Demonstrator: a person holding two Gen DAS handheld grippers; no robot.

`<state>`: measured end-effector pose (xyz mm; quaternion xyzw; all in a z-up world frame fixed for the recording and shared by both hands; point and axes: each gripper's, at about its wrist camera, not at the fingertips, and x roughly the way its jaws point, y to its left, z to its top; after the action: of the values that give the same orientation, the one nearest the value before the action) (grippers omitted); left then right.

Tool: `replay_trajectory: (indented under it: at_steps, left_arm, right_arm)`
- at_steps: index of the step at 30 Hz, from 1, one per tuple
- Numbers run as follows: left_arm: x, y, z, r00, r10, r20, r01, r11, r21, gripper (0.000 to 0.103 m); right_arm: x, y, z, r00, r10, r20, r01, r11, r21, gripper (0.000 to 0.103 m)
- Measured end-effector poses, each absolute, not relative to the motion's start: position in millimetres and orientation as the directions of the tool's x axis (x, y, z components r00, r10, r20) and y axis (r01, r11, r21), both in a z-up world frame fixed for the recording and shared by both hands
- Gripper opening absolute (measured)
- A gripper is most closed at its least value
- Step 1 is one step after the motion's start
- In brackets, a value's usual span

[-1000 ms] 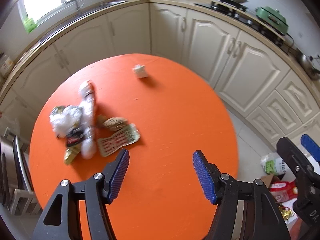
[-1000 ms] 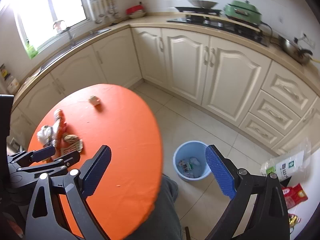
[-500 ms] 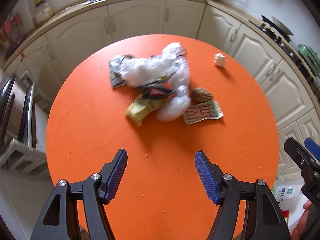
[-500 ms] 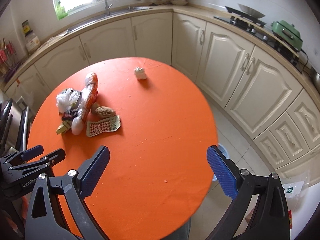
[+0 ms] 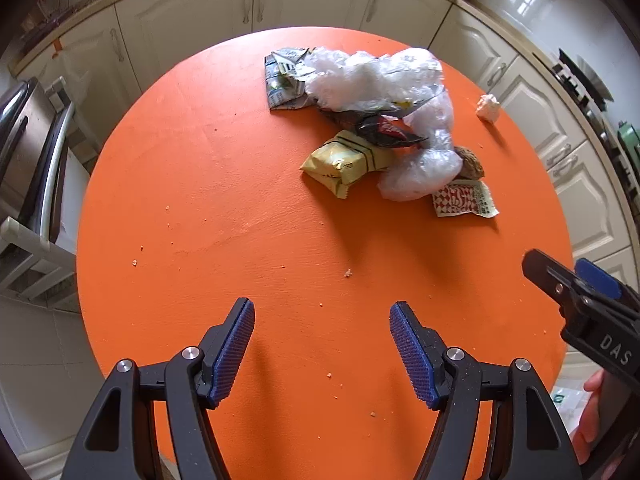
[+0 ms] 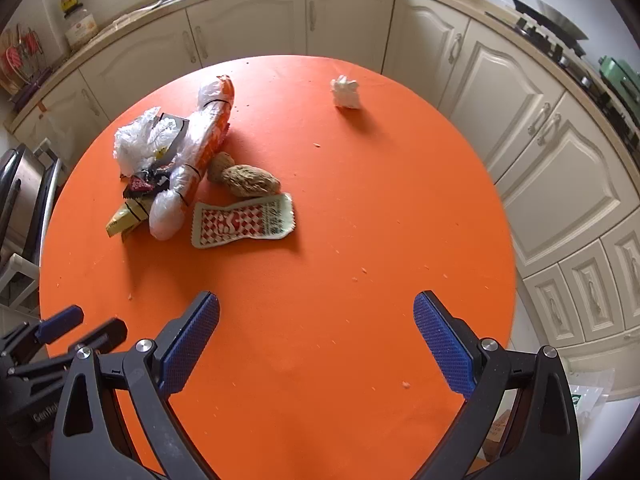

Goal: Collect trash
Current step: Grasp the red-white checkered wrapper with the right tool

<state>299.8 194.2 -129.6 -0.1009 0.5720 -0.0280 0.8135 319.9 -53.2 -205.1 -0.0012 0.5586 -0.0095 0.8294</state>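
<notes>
A heap of trash lies on the far side of the round orange table (image 5: 224, 208): a crumpled clear plastic bag (image 5: 380, 76), a yellow wrapper (image 5: 344, 162), a dark red wrapper (image 5: 384, 130), a red-checked sachet (image 5: 464, 200) and a brown lump (image 6: 248, 180). A crumpled white tissue (image 6: 346, 92) sits apart, farther back on the right. My left gripper (image 5: 322, 312) hangs open over bare table short of the heap, nothing between its pads. My right gripper (image 6: 316, 300) is also open and empty, wider, to the right of the left one.
Cream cabinets (image 6: 344, 20) curve round the far side of the table, with a stove (image 6: 560, 36) at the right. A metal rack (image 5: 36, 152) stands off the table's left edge. Crumbs dot the tabletop. A hand (image 5: 592, 412) and packets on the floor show at lower right.
Both views have swung left and sunk toward the table, so the trash heap is nearer and more central. The blue bin on the floor has left the right wrist view.
</notes>
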Motion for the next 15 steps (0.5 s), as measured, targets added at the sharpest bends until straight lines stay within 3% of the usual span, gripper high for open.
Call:
replay_trajectory:
  at_steps: [15]
  left_arm:
    - [339, 230, -137, 0.35, -0.162, -0.923, -0.151, 0.962, -0.227, 0.069]
  right_arm:
    - [396, -15, -242, 0.278, -0.009, -0.961, -0.058, 0.998, -0.026, 0.099]
